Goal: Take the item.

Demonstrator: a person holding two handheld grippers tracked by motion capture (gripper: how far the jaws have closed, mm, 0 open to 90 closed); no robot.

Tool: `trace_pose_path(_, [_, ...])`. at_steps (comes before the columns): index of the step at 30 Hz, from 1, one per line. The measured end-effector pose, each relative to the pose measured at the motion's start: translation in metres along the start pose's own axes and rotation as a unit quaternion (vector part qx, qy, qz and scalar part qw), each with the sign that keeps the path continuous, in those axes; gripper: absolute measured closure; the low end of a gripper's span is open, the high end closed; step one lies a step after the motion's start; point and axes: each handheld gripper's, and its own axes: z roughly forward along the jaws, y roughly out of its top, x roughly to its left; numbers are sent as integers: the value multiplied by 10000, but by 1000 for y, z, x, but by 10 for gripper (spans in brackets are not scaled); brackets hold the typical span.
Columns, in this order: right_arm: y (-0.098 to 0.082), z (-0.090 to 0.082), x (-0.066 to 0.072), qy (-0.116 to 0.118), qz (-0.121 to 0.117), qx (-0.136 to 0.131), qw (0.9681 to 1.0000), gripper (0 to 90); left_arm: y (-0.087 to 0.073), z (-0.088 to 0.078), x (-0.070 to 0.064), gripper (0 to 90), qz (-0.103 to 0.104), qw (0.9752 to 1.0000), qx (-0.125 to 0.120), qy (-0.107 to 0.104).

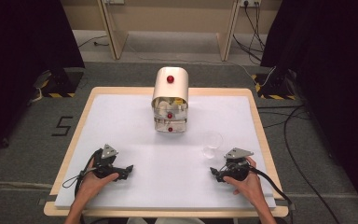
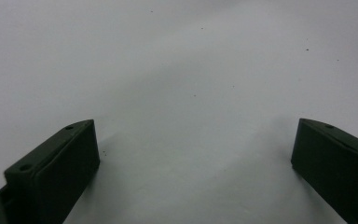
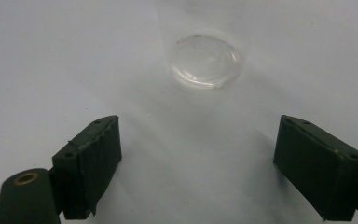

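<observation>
A cream cabinet [image 1: 170, 99] with small drawers and red knobs stands at the middle back of the white table [image 1: 121, 116]. A clear glass cup [image 1: 211, 143] stands to its front right, and the right gripper view shows its clear base [image 3: 206, 60] just ahead of the jaws. My left gripper [image 1: 127, 170] rests low at the front left, held by a hand, its jaws wide apart over bare tabletop [image 2: 191, 93]. My right gripper [image 1: 214, 173] rests at the front right, a little short of the cup, jaws wide apart with nothing between them.
The table has a wooden rim [image 1: 261, 135]. Cables [image 1: 289, 140] run over the grey floor on the right. Wooden furniture legs [image 1: 114, 32] stand beyond the table, with dark curtains at both sides.
</observation>
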Motion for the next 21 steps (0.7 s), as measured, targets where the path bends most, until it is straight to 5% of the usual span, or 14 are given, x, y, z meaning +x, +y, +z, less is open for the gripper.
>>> trace_pose_path(5, [1, -4, -2, -6, 6, -36, 10000, 194, 0, 0, 0, 0, 0, 10000, 0, 0])
trace_pose_path(11, [11, -19, -5, -324, -200, -354, 9986, 201, 0, 0, 0, 0, -2, 10000, 0, -1])
trace_pose_path(21, [32, -47, 1, -438, -312, -953, 9940, 221, 0, 0, 0, 0, -1, 10000, 1, -1])
